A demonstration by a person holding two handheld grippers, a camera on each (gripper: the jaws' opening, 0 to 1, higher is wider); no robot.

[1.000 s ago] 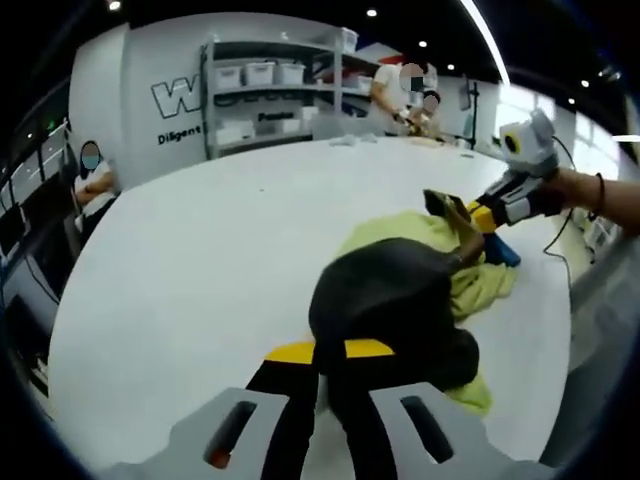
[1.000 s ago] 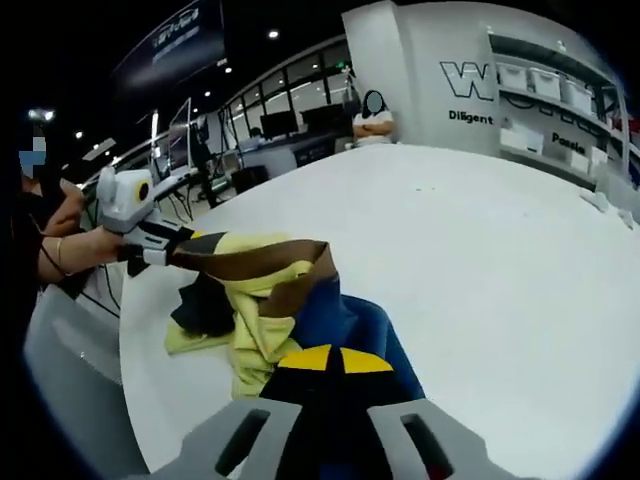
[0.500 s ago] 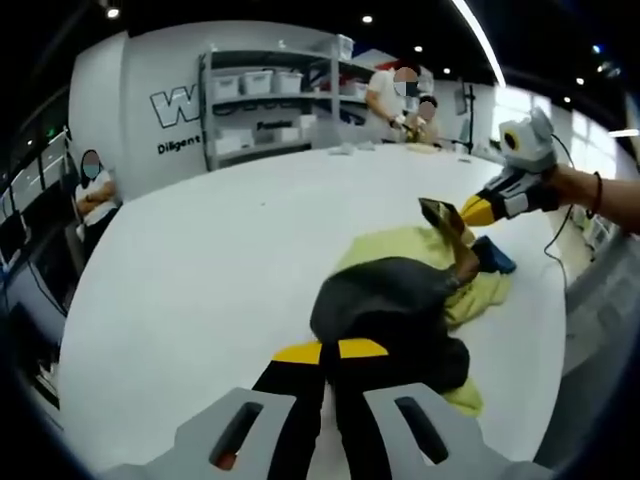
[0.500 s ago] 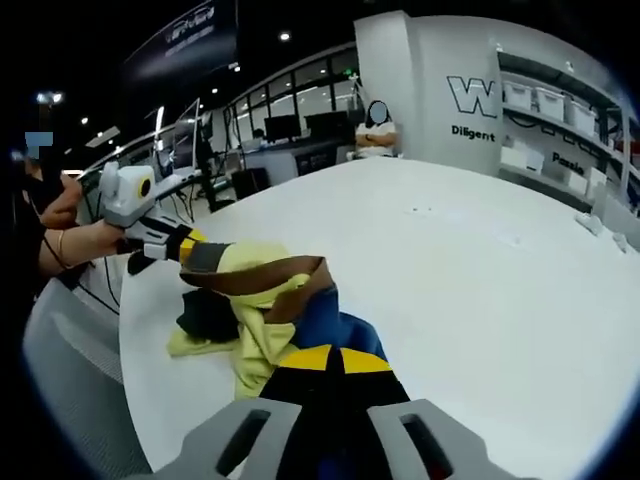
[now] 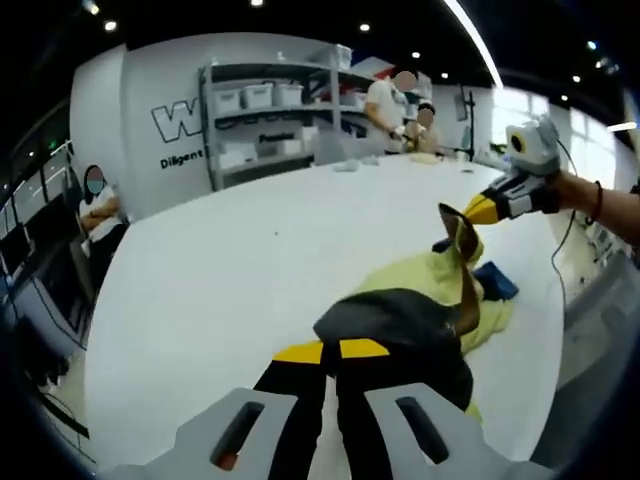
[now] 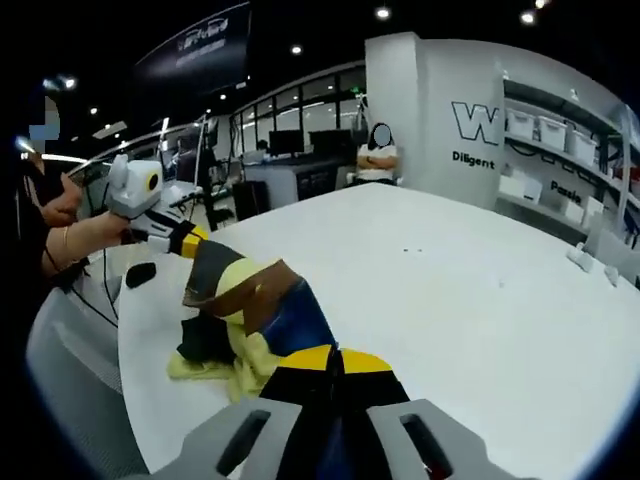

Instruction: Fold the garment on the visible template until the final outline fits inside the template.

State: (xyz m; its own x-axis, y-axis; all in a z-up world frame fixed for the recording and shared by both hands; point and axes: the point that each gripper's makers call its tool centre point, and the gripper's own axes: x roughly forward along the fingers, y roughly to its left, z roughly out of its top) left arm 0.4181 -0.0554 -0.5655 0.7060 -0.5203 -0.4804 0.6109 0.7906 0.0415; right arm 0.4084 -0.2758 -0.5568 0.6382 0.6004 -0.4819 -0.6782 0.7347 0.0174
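Step in hand, as I read it: lifting and spreading the garment (image 5: 430, 310), not folding yet. It was a bunched heap of yellow, dark and blue cloth with a brown band, sitting near the edge of the white surface (image 5: 240, 260), and I couldn't make out any template outline on that surface in either view. The left gripper (image 5: 331, 352) was clamped on a dark fold of the cloth right at its yellow tips, with the rest of the heap trailing away in front of it. In the left gripper view the right gripper (image 5: 472, 211) came in from the right, held up off the surface, pinching a brown-edged corner that rose as a peak above the heap. The right gripper view matched: the right gripper (image 6: 329, 360) had its tips closed on blue and dark fabric, and the left gripper (image 6: 190, 240) across from it held the other end, with the brown band stretched between the two. So both were grasping cloth, one end each, and part of the garment hung off the surface between them. Next move, in my judgement: pull the two ends apart and up until the bundle opens, then lay it flat before any fold. Risk: the yellow layer stays twisted underneath.
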